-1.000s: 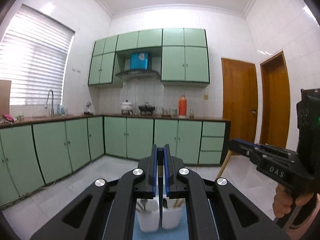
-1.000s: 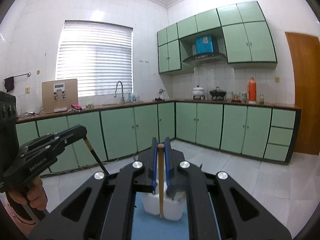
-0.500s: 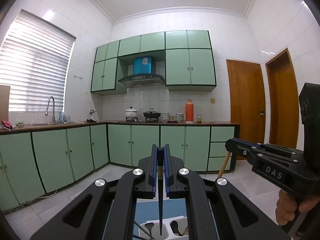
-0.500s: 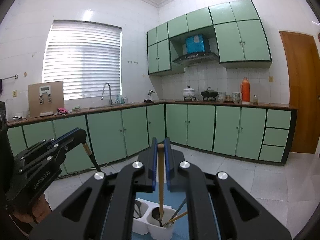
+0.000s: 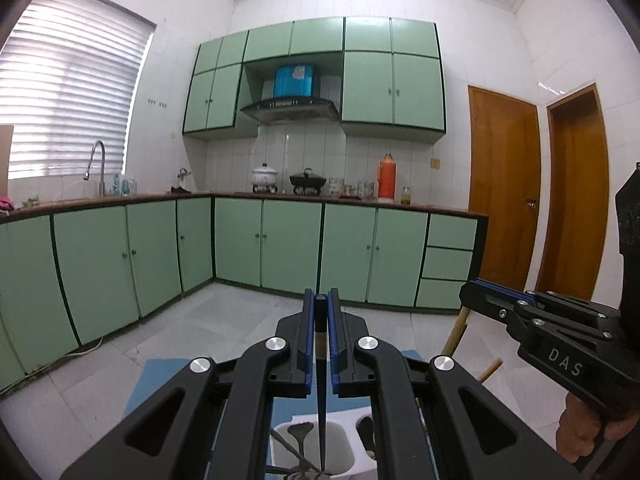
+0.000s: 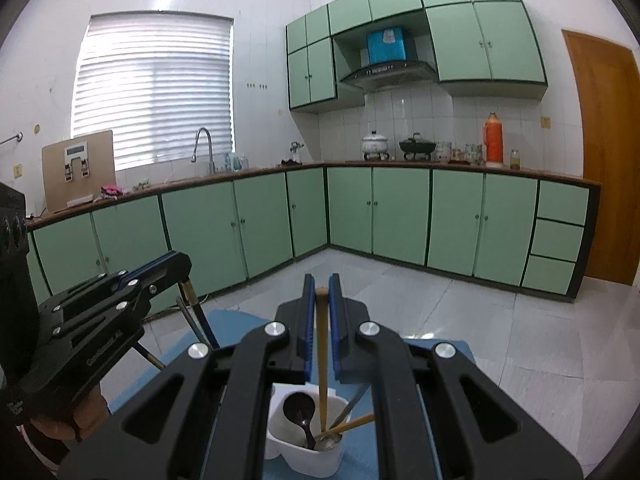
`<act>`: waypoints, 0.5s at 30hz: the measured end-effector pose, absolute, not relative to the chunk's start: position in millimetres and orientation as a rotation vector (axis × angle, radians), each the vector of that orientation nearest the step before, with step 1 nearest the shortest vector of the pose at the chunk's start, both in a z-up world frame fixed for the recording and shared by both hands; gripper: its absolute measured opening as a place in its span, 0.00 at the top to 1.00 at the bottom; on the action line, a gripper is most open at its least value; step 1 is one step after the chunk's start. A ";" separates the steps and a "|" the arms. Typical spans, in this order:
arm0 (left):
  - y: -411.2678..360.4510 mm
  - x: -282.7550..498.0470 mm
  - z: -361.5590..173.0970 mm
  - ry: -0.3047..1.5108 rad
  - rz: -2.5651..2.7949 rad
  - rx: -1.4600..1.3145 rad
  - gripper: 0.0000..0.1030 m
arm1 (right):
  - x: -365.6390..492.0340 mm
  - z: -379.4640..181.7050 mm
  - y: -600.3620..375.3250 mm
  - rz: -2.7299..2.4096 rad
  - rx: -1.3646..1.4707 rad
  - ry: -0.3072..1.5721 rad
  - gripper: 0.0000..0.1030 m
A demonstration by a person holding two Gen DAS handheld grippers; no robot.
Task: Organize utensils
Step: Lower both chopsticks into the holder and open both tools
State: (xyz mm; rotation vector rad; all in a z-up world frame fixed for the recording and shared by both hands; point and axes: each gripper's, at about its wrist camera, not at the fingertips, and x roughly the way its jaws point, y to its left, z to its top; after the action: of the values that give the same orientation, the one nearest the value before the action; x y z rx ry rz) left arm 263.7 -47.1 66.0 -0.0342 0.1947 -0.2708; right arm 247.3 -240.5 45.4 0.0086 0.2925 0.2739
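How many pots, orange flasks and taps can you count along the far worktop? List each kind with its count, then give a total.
Pots: 2, the white pot and the black pot
Orange flask: 1
Tap: 1
Total: 4

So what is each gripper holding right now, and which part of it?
The left gripper pinches a black chopstick by its top end. The right gripper pinches a wooden chopstick by its top end. Both tips hang into the white holder.
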 end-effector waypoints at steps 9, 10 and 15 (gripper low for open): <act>-45.7 270.9 44.6 0.242 -0.269 -0.038 0.94 | 254.5 25.2 -231.5 0.279 0.000 0.333 0.94; -45.2 271.7 44.1 0.244 -0.268 -0.037 0.94 | 254.9 24.2 -231.2 0.279 -0.001 0.337 0.94; -45.6 272.6 38.7 0.265 -0.269 -0.039 0.94 | 254.3 15.8 -228.8 0.272 -0.002 0.353 0.94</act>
State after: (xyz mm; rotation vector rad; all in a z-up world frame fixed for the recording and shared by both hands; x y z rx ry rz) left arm 272.6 -45.6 38.7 -0.0394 0.2654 -0.2693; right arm 254.3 -228.8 15.8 -0.0023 0.3531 0.2724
